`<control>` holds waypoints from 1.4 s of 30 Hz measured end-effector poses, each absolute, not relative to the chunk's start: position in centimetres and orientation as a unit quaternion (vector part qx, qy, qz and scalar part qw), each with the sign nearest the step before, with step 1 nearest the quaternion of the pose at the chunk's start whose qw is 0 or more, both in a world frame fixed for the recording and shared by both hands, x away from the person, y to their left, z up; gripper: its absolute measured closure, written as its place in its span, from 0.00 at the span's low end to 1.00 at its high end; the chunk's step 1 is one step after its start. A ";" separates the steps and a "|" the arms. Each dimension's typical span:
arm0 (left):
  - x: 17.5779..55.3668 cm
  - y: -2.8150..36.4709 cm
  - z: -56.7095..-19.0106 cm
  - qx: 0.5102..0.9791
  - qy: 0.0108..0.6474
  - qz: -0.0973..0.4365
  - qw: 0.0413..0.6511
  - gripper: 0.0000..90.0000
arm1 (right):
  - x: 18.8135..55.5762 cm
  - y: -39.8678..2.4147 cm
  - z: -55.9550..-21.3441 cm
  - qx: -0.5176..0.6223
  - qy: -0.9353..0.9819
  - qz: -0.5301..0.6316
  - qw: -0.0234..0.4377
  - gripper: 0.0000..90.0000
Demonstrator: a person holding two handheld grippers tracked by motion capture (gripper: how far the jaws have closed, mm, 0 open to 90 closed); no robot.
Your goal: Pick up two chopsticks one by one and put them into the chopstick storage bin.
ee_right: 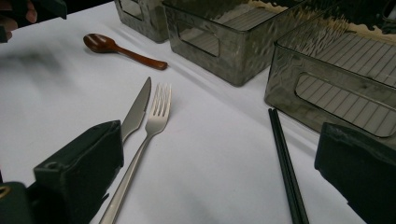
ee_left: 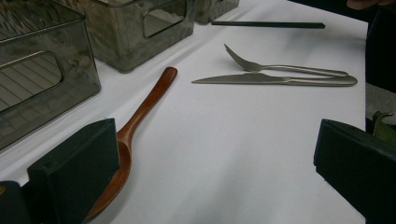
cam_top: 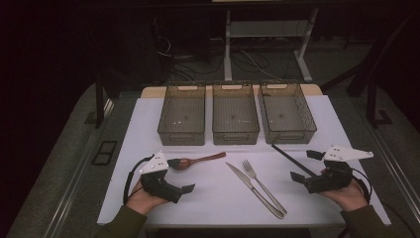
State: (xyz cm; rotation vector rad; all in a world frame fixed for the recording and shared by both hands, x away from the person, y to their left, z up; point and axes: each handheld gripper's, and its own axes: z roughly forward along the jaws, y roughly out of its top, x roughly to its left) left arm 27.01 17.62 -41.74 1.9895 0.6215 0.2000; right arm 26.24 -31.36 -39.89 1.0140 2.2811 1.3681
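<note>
A brown wooden spoon [cam_top: 198, 160] lies on the white table top [cam_top: 218, 198], its bowl to the left. A steel knife [cam_top: 252, 188] and fork [cam_top: 262, 186] lie side by side in the middle. Black chopsticks [cam_top: 292, 158] lie at the right. My left gripper [cam_top: 181, 175] is open and empty just below the spoon's bowl; in the left gripper view the spoon [ee_left: 144, 105] passes beside the left jaw. My right gripper [cam_top: 305, 165] is open and empty over the chopsticks' near end; the chopsticks [ee_right: 285, 163] and fork [ee_right: 149, 126] lie between its jaws.
Three smoky see-through bins [cam_top: 181, 136] [cam_top: 236, 135] [cam_top: 289, 135] stand in a row behind the cutlery, all empty. Behind the table are a dark floor, cables and a desk frame [cam_top: 228, 44]. Bare white table lies between the two grippers near the front edge.
</note>
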 end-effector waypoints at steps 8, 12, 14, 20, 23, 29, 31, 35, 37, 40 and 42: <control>26.8 17.8 -41.7 0.819 0.261 0.086 0.503 0.00 | 26.7 -31.9 -39.9 0.352 0.793 0.474 0.151 0.01; 26.8 17.8 -41.7 0.819 0.262 0.085 0.503 0.00 | 27.0 -32.7 -39.8 0.355 0.790 0.476 0.156 0.01; 26.8 17.8 -41.7 0.819 0.263 0.085 0.502 0.00 | 27.2 -32.8 -39.8 0.357 0.789 0.475 0.157 0.01; 26.8 17.9 -41.8 0.818 0.264 0.085 0.503 0.00 | 27.7 -33.0 -39.8 0.360 0.793 0.465 0.161 0.01; 26.9 17.8 -41.9 0.821 0.260 0.085 0.501 0.00 | 28.2 -33.6 -39.9 0.363 0.797 0.453 0.164 0.06; 26.9 17.8 -41.9 0.821 0.264 0.081 0.500 0.00 | 29.0 -34.6 -40.3 0.378 0.805 0.431 0.154 0.18; 26.9 17.8 -41.9 0.823 0.260 0.082 0.498 0.00 | 29.6 -35.1 -40.7 0.390 0.809 0.412 0.154 0.25; 26.9 17.8 -41.9 0.823 0.261 0.081 0.498 0.00 | 30.0 -35.6 -41.0 0.399 0.813 0.397 0.149 0.36; 26.9 17.8 -41.9 0.823 0.261 0.082 0.498 0.00 | 30.0 -35.7 -41.1 0.400 0.818 0.387 0.144 0.43; 26.9 17.8 -41.9 0.823 0.260 0.082 0.498 0.00 | 30.1 -35.8 -41.5 0.403 0.827 0.367 0.141 0.51; 26.9 17.8 -41.9 0.824 0.260 0.082 0.497 0.00 | 30.1 -35.8 -41.7 0.410 0.829 0.355 0.137 0.57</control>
